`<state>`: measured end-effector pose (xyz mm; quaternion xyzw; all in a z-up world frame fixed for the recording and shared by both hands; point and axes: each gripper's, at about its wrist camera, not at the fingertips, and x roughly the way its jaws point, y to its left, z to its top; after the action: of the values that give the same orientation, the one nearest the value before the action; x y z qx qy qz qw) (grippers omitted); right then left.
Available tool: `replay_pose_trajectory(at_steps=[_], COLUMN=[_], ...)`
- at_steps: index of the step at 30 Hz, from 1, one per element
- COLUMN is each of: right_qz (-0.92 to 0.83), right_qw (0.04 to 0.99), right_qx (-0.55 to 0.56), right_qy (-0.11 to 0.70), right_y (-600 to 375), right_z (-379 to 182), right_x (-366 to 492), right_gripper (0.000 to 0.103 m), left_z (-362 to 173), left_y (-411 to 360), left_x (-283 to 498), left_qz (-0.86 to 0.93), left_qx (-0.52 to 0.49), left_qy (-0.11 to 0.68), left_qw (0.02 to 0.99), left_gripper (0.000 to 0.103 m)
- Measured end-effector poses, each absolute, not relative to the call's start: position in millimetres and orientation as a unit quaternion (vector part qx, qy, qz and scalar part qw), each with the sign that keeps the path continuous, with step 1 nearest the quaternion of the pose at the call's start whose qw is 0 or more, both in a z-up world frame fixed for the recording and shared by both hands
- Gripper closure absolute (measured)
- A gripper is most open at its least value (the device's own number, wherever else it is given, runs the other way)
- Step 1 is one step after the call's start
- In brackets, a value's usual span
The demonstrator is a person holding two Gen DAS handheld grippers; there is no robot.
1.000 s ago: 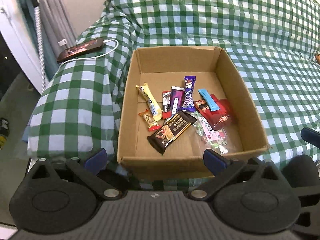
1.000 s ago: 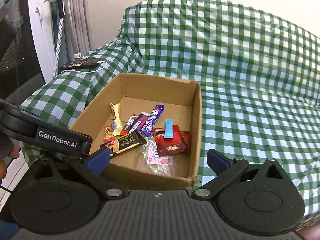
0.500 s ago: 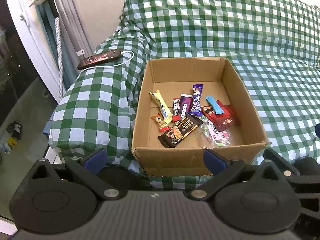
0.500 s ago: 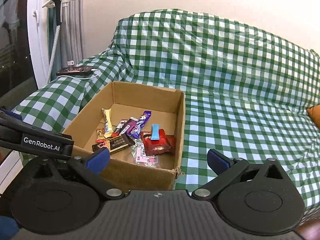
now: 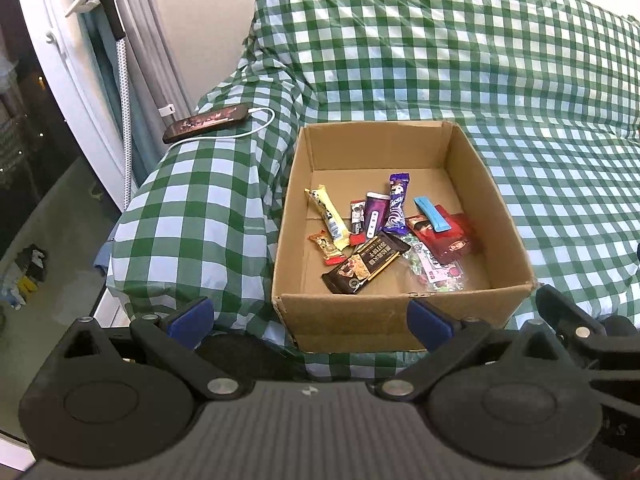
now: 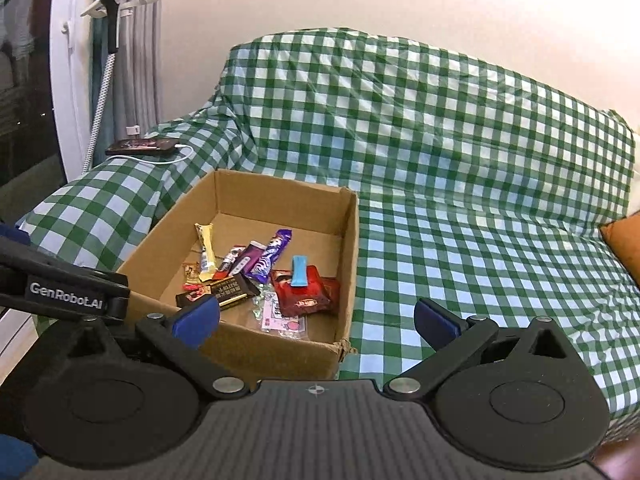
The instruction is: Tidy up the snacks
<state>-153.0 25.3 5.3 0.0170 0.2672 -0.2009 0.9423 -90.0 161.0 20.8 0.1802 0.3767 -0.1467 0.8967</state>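
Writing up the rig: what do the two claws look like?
Both are matte black: a ribbed body, two round hubs, silver pivot screws, angled link arms and blue pads. Left claw, right claw. White "GenRobot.AI" lettering marks the left one's side.

Left gripper [image 5: 308,318]: seen from its own wrist camera, both blue-tipped fingers [image 5: 188,316] spread wide apart, nothing between them; the black linkage arms run back from each fingertip to the round pivot housings at the lower corners of the view. Right gripper [image 6: 316,322]: likewise spread wide with blue fingertips [image 6: 434,322] well apart and nothing held. In the right wrist view the left gripper's black body, lettered "GenRobot.AI", enters from the left edge, placing the two grippers side by side, near each other, both pointing forward and tilted slightly downward.
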Motion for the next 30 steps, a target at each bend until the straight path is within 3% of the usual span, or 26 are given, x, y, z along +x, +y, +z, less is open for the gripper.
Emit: replay_pose_trajectory(at_steps=[30], right_qz=[-0.181], right_qw=[0.939], right_qx=[0.025], right_qy=[0.29], right_y=[20], right_z=[-5], right_x=[-140], right_gripper=[0.0], left_z=[-10], left_y=[154], left_x=[-70], left_qz=[-0.151], left_qx=[0.19], left_qy=[0.422], left_qw=[0.873], left_gripper=[0.0])
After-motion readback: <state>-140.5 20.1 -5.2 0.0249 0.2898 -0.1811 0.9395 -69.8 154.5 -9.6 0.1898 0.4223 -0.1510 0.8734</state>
